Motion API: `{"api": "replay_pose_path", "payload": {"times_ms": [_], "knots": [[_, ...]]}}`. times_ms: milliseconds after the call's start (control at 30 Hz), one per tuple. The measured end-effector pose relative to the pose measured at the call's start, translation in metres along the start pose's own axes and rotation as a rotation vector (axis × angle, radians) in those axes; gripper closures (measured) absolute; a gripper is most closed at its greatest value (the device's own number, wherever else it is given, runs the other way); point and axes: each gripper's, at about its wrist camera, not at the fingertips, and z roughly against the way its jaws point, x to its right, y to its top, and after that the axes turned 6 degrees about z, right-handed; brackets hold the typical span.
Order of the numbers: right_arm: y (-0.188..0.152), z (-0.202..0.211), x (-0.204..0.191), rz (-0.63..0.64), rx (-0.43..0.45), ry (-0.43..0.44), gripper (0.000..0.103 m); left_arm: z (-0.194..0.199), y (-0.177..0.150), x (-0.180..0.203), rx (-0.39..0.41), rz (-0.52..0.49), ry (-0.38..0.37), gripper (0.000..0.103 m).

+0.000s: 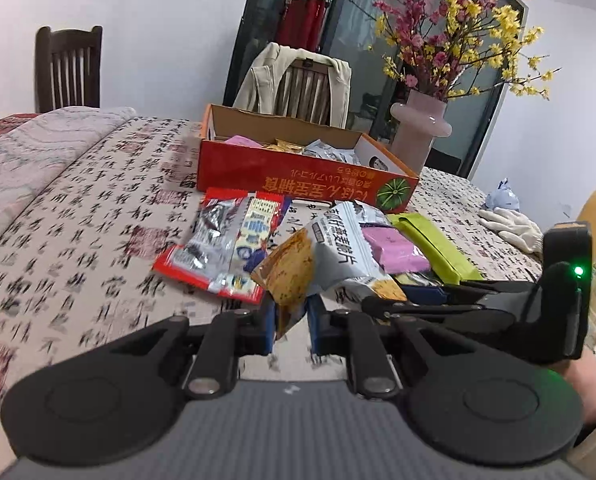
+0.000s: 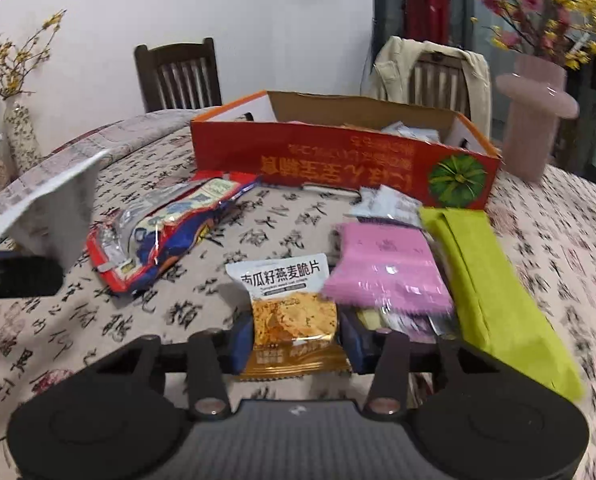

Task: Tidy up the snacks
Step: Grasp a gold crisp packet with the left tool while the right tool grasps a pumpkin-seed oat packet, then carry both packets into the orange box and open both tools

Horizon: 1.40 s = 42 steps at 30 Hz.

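Both grippers hold 1 oat crisp packet each. The left gripper (image 1: 290,326) has its jaws pinched tight on a packet's (image 1: 318,268) crumpled lower corner, centre of the left view; the right gripper (image 2: 295,344) is closed across the width of its packet (image 2: 287,308), low centre of the right view. Either could slip or twist free on the way to the red box (image 2: 338,160), as the foil is slick and the left hold thin. Only the left view shows the white glove (image 1: 512,226) at right; only the right view shows the second vase (image 2: 19,132) at far left.

Before one orange box (image 2: 338,160): two crisp packets (image 2: 293,312), one red packet (image 2: 157,236), one pink (image 2: 386,268), one green (image 2: 494,280).
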Motion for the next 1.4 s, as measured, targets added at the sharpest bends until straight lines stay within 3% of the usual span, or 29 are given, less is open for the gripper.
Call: {"api": "replay_pose_path", "payload": {"times_ms": [233, 500, 733, 1167, 1400], "knots": [[-0.037, 0.073, -0.006, -0.04, 0.064, 0.066, 0.064, 0.046, -0.034, 0.008, 0.022, 0.021, 0.032, 0.087], [-0.086, 0.167, 0.008, -0.106, 0.197, 0.027, 0.064, 0.098, -0.064, 0.021, 0.065, 0.059, 0.01, 0.087], [-0.108, 0.225, 0.022, -0.149, 0.289, -0.02, 0.064, 0.127, -0.064, 0.028, 0.126, 0.052, 0.006, 0.087], [-0.101, 0.216, 0.02, -0.126, 0.297, -0.031, 0.064, 0.109, -0.056, 0.019, 0.121, 0.069, 0.014, 0.087], [-0.076, 0.192, 0.027, -0.102, 0.3, -0.014, 0.064, 0.083, -0.025, 0.013, 0.135, 0.062, 0.008, 0.087]]}}
